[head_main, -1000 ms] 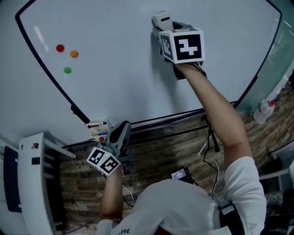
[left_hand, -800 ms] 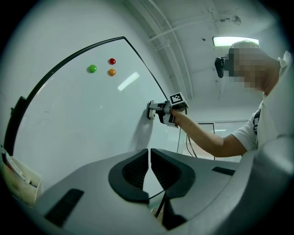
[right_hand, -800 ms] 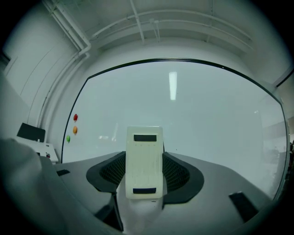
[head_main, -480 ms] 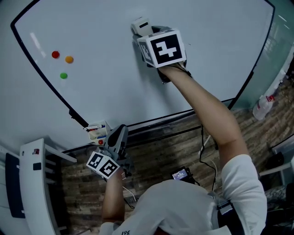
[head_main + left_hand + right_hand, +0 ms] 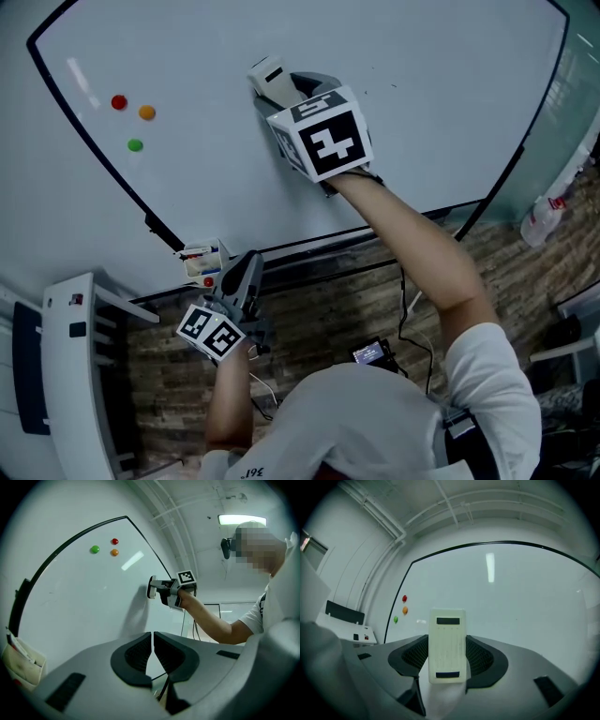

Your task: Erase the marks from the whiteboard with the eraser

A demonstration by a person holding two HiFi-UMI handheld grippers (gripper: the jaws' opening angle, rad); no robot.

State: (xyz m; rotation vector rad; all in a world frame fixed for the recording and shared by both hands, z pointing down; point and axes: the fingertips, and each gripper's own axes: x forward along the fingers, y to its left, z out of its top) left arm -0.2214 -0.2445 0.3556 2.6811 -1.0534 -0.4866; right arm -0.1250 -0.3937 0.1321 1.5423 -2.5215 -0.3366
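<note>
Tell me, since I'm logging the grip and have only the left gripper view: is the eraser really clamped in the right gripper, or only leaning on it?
Observer: Clamped. The right gripper view shows the eraser upright between the jaws of the right gripper, held on both sides.
Operator: Is there anything past the board's right edge that I should know of?
Observer: Yes. The head view shows a clear bottle beyond the right edge of the whiteboard, apart from the arm.
</note>
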